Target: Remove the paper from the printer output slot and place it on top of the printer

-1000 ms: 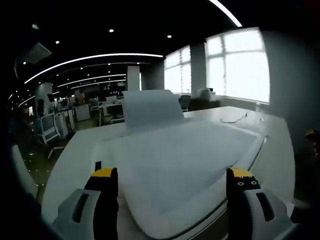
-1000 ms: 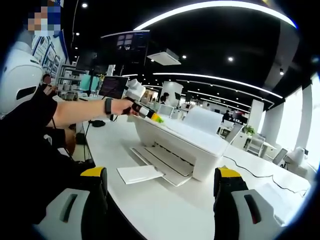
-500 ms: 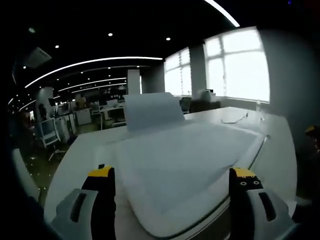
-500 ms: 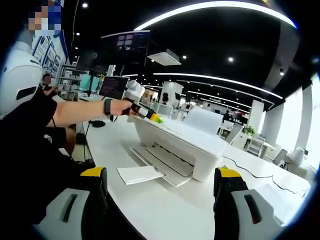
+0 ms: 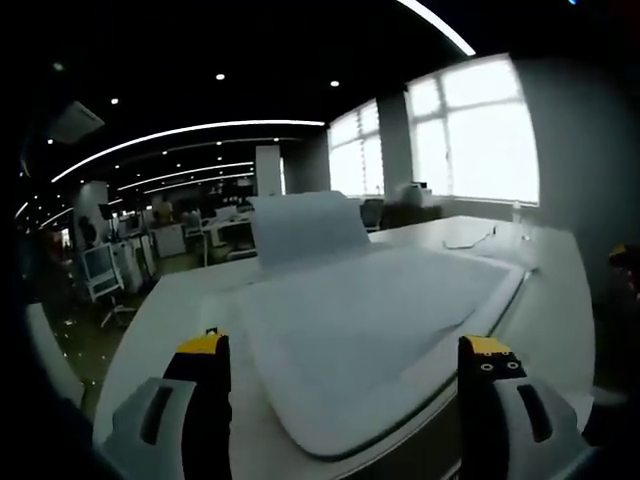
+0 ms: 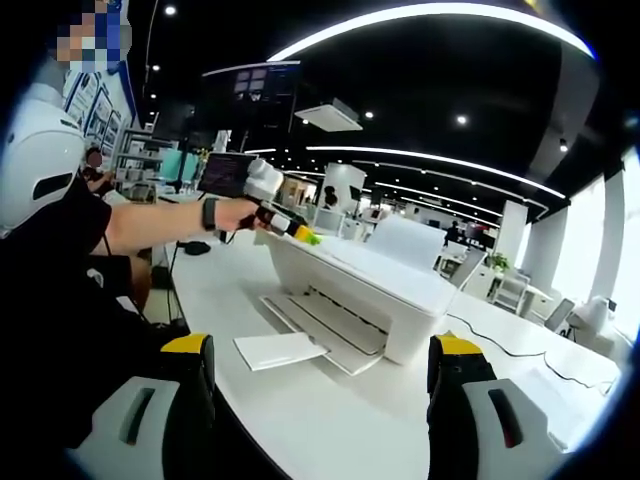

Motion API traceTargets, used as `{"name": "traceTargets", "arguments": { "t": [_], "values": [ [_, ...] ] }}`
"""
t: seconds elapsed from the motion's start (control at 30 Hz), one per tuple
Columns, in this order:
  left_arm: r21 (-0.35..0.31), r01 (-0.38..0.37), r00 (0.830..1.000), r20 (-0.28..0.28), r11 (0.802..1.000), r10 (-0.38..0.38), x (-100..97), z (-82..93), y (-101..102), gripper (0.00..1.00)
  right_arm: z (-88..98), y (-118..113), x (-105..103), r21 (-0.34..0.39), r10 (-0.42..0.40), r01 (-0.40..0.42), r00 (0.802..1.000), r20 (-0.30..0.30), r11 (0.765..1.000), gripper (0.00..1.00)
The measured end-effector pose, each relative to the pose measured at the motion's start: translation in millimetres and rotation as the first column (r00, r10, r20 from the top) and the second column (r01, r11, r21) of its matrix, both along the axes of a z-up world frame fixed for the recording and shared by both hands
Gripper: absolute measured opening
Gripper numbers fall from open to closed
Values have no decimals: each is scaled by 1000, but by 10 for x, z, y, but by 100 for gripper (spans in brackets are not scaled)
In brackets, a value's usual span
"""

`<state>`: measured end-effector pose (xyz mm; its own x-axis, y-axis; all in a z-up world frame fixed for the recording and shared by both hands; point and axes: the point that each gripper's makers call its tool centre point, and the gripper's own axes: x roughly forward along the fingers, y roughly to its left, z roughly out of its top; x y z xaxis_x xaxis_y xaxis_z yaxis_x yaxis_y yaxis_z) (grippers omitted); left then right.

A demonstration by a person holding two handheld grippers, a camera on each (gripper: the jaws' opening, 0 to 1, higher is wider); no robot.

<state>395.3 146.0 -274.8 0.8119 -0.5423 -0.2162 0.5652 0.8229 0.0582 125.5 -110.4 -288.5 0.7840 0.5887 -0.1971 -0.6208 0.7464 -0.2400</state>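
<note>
Right gripper view: our right gripper point(image 6: 312, 395) spread, empty; paper point(image 6: 281, 348) at 7 o'clock of printer point(image 6: 372, 288).
Left gripper point(image 5: 340, 395): spread above the printer top.
Progress: we judge nothing done.

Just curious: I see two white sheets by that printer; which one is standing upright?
The sheet in the printer's rear tray; the other paper lies flat at its front output tray.

I work in an open-plan office with a black ceiling point(image 6: 440, 70) carrying long curved white light strips point(image 6: 430, 15) and small round recessed spotlights point(image 6: 461, 118). Tall bright windows point(image 5: 478, 130) line one side. The long white table point(image 6: 300, 420) before me extends toward rows of white desks and office chairs point(image 5: 105, 270). White square columns point(image 5: 268, 170) stand further back. A dark monitor screen point(image 6: 226, 172) sits on a desk.
</note>
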Motion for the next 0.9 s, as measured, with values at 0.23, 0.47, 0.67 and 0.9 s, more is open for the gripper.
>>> {"name": "traceTargets", "arguments": {
  "t": [0.23, 0.47, 0.67, 0.9],
  "values": [
    [-1, -6, 1000, 1, 1000, 6, -109, 3, 39, 97, 0, 19, 0, -1, 3, -3, 1000, 0, 1000, 83],
    [31, -21, 999, 37, 999, 20, -174, -17, 114, 97, -15, 17, 5, -4, 1, -1, 1000, -4, 1000, 83],
    [43, -25, 999, 46, 999, 23, -230, -51, 177, 97, -14, 30, 9, -1, 5, -5, 1000, -3, 1000, 83],
    [66, -38, 998, 59, 997, 34, -290, -96, 273, 97, -28, 42, 11, -3, 7, -7, 1000, -4, 1000, 83]
  ]
}}
